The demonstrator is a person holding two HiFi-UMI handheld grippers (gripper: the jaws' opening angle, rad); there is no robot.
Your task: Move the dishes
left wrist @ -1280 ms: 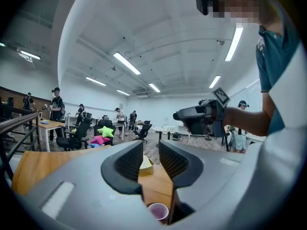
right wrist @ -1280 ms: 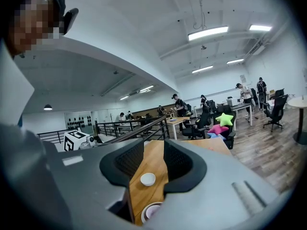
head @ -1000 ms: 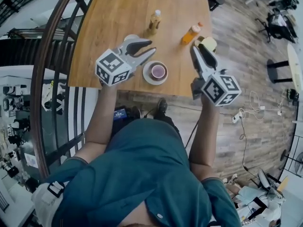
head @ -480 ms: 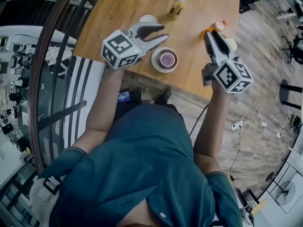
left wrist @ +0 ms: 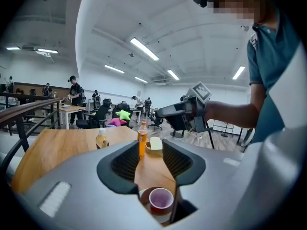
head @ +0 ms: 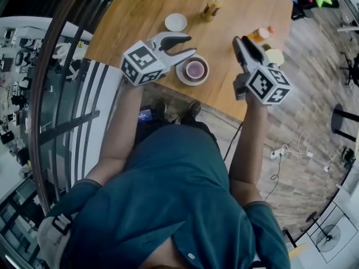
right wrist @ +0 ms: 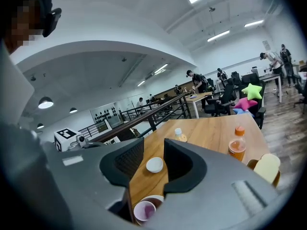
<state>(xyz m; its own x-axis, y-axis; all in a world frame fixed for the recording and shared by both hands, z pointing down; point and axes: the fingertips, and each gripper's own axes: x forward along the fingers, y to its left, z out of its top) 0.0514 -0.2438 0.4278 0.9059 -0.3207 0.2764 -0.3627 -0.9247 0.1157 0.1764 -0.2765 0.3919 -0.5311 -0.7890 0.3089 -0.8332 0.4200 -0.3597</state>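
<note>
Both pairs of jaws are held well apart, and nothing is gripped by either. On the wooden table (head: 140,21), the largest thing shown, a white saucer (head: 180,75) with a pink cup (head: 194,69) standing on it is set close to the near edge. The left gripper (head: 189,45) is held just left of that saucer, its nearer fingertip almost over the rim; in the left gripper view the cup (left wrist: 161,200) is seen low in the open gap of the left gripper (left wrist: 150,152), below the jaws and not touched by them. The right gripper (head: 238,42) is held to the right of the saucer, apart from it; in the right gripper view the cup (right wrist: 145,211) is seen at the bottom of the gap. A small white bowl (right wrist: 154,165) is framed between the pads of the right gripper (right wrist: 153,150), yet it lies farther off on the table. An orange bottle (head: 259,34) is seen just right of the right gripper's tips. A yellow bottle (head: 212,5) stands at the far side.
</note>
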